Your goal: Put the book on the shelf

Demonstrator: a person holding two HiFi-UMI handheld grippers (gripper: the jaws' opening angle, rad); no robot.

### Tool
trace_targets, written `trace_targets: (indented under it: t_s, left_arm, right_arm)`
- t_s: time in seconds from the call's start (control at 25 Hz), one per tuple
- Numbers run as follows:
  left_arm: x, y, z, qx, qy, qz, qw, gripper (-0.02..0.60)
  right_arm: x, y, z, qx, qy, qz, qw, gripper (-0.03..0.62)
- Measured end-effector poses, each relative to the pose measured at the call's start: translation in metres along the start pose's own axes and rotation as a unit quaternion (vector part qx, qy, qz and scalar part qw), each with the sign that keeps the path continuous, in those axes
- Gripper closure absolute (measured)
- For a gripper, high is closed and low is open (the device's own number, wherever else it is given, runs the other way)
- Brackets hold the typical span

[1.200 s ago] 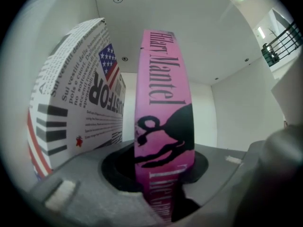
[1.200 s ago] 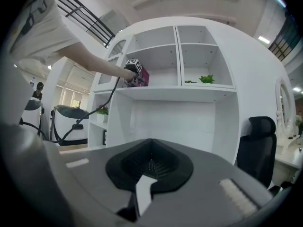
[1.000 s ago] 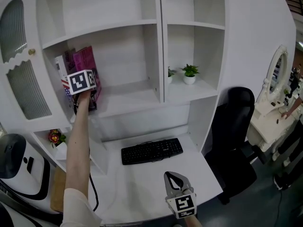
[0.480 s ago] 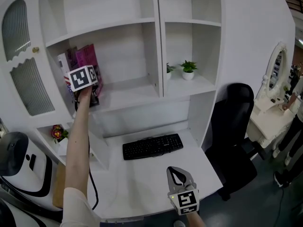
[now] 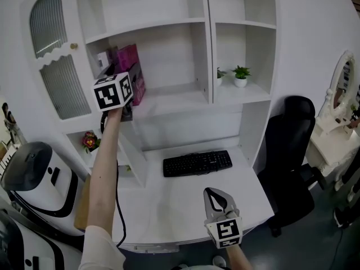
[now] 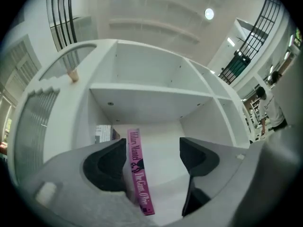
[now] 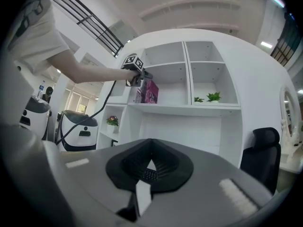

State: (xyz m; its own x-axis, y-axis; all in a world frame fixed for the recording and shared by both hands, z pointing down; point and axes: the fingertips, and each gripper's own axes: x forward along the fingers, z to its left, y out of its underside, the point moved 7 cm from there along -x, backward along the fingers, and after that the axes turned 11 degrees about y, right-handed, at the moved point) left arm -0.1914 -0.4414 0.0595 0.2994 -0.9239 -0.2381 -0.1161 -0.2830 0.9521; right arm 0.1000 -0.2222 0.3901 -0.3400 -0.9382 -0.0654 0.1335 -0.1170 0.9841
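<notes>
A pink book (image 5: 130, 66) stands upright on the left middle shelf (image 5: 174, 101), beside a white book (image 5: 103, 59). My left gripper (image 5: 134, 91) is held up at it, its marker cube in front. In the left gripper view the pink spine (image 6: 137, 169) rises between the jaws of the left gripper (image 6: 154, 160), close against the left pad (image 6: 111, 164), with a wide gap to the right one. These jaws are opening. The right gripper (image 5: 217, 197) hangs low over the desk's front edge, shut on nothing; its pads meet (image 7: 149, 163).
A black keyboard (image 5: 197, 163) lies on the white desk (image 5: 169, 201). A small potted plant (image 5: 241, 73) stands on the right shelf. A black chair (image 5: 292, 145) is at the right, a white machine (image 5: 34, 176) and flowers (image 5: 90, 141) at the left.
The head view has swung, so the shelves sit further right in the picture. The left gripper stays at the pink book on the shelf. The right gripper still hangs shut over the desk.
</notes>
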Motion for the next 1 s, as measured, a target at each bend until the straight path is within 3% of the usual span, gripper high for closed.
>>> trace_targets:
  t_s: [0.08,0.32,0.48,0.56,0.68,0.88,1.0]
  left_arm:
    - [-0.026,-0.011,-0.015,0.018,0.014,-0.021,0.9995,0.235]
    - [-0.125,-0.005,-0.069,0.066,0.037,-0.100,0.9921,0.480]
    - [-0.200,0.027,-0.107,0.095,0.033,-0.133,0.9860,0.579]
    - [-0.232,0.046,-0.127,0.101,0.040,-0.132,0.9852,0.580]
    - [-0.274,0.080,-0.149,0.072,0.045,-0.126,0.9883,0.580]
    - [-0.319,0.132,-0.171,0.030,0.025,-0.091,0.9951,0.580]
    - [-0.324,0.168,-0.183,0.014,0.034,-0.041,0.9985,0.580]
  right_arm:
    - [-0.002,-0.008,0.007,-0.001,-0.005,-0.010,1.000,0.594]
    - [-0.003,-0.030,0.033,0.004,-0.016,-0.042,0.999,0.594]
    - [-0.005,-0.029,0.044,0.004,-0.019,-0.052,0.998,0.594]
    - [-0.004,-0.027,0.048,0.003,-0.019,-0.050,0.999,0.592]
    - [-0.004,-0.029,0.056,0.006,-0.020,-0.047,0.999,0.592]
    - [-0.009,-0.027,0.059,0.021,-0.010,-0.046,0.999,0.593]
    - [-0.012,-0.022,0.065,0.026,-0.012,-0.051,0.998,0.594]
